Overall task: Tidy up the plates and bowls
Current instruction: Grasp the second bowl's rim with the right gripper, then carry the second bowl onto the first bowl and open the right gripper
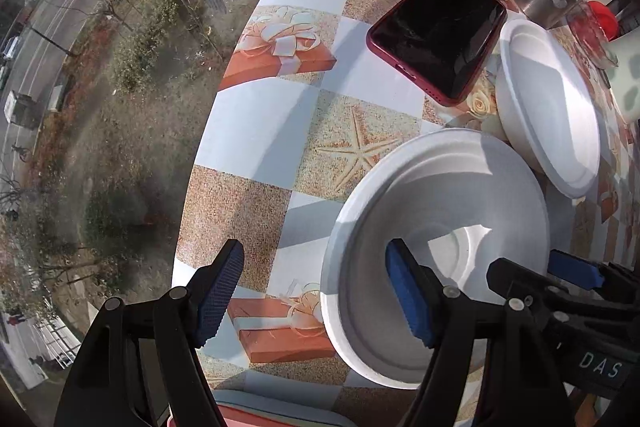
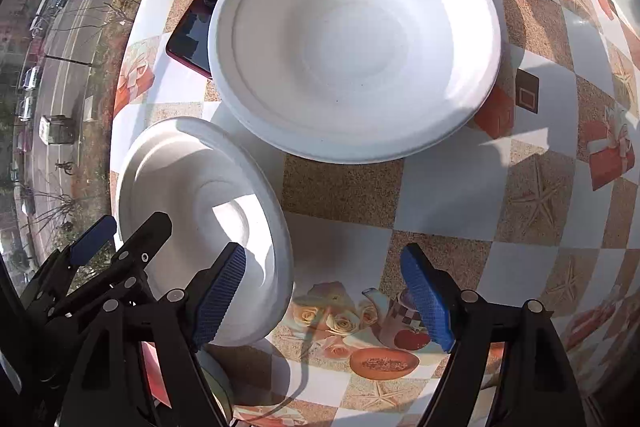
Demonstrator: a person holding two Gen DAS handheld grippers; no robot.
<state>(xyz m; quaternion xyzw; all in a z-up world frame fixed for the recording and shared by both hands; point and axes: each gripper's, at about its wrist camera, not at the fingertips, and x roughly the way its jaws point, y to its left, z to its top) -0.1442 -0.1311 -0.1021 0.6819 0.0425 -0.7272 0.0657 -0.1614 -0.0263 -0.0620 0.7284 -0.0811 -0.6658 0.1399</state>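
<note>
seen from the left wrist, the left gripper [image 1: 316, 291] hangs open and empty, its right pad over the near bowl [image 1: 440, 227] on the patterned table [image 1: 256, 147]; a second bowl [image 1: 548, 107] sits just beyond, beside a red phone [image 1: 436, 35]. both look like light, thin moulded pulp, stiff but easy to crush, so the rim seems the best hold. "das" shows on the other gripper's body.

from the right wrist, the right gripper [image 2: 324, 295] is open with nothing held, its left pad at the small bowl's [image 2: 192, 195] rim, the wide bowl [image 2: 352, 39] behind. no writing shows there.
</note>
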